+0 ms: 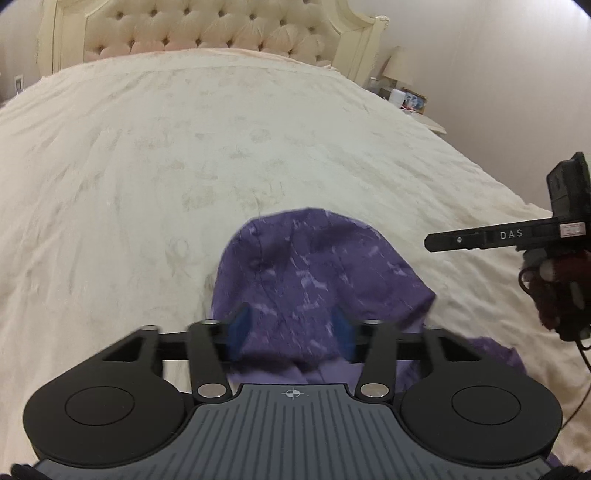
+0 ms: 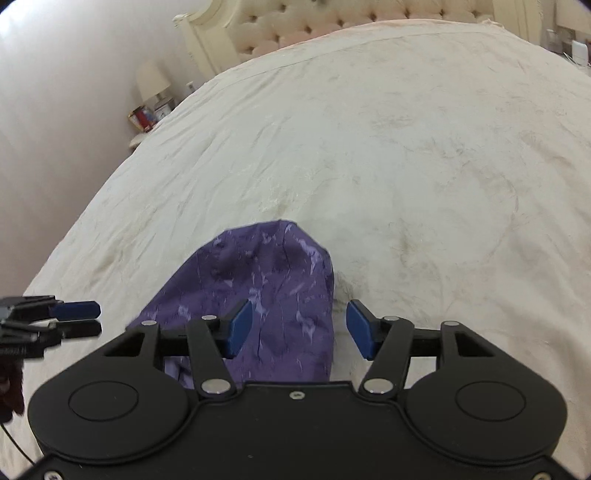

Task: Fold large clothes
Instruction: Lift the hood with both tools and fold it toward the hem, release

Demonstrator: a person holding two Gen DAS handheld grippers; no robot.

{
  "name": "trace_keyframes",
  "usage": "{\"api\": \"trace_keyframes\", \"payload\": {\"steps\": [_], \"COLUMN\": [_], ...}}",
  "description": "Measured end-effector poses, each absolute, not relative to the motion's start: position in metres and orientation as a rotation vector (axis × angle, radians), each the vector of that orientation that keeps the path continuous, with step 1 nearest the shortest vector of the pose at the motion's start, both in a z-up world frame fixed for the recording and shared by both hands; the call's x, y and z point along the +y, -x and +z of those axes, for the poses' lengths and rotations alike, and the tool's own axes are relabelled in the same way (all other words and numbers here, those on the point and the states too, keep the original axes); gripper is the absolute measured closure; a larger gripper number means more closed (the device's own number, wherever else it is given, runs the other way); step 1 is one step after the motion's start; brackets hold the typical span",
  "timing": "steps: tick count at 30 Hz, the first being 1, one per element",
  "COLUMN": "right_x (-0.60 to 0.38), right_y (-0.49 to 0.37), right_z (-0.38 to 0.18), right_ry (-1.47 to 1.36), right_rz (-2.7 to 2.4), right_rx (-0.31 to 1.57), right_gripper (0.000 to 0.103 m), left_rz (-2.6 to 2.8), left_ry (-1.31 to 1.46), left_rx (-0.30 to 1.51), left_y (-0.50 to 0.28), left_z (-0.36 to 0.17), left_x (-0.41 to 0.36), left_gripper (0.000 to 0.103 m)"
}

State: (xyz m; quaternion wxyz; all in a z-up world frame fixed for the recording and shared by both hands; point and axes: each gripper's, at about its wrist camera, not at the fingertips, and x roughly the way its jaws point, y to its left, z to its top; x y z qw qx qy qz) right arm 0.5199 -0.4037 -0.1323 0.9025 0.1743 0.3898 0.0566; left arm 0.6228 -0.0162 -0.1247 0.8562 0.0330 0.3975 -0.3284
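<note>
A purple mottled garment (image 1: 314, 280) lies bunched on the cream bedspread (image 1: 184, 166) near the foot of the bed. My left gripper (image 1: 291, 328) is open, with its blue pads either side of the garment's rounded end, just above it. In the right wrist view the garment (image 2: 266, 288) lies under the left finger of my right gripper (image 2: 299, 328), which is open, its right pad over bare bedspread (image 2: 406, 166). The right gripper also shows at the right edge of the left wrist view (image 1: 480, 238). The left gripper shows at the left edge of the right wrist view (image 2: 79, 319).
A tufted cream headboard (image 1: 207, 29) stands at the far end of the bed. A nightstand with a lamp (image 1: 399, 66) and small items is to the right of the bed. Another lamp (image 2: 151, 81) stands on the other side. Pale walls flank the bed.
</note>
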Motion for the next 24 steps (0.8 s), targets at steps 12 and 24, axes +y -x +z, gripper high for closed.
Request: {"api": "trace_keyframes", "payload": {"steps": [12, 24], "right_x": [-0.400, -0.391], "right_y": [-0.597, -0.576], "right_z": [-0.173, -0.155], "right_ry": [-0.370, -0.219], "right_rz": [0.128, 0.178], "right_rx": [0.887, 0.820], "right_gripper": [0.040, 0.091], "left_rz": [-0.597, -0.681], "left_ry": [-0.144, -0.174], "left_rx": [0.967, 0.800], "left_y": [-0.721, -0.687], "left_z": [-0.183, -0.167], "left_x": [-0.059, -0.049], "left_gripper": [0.051, 0.094]}}
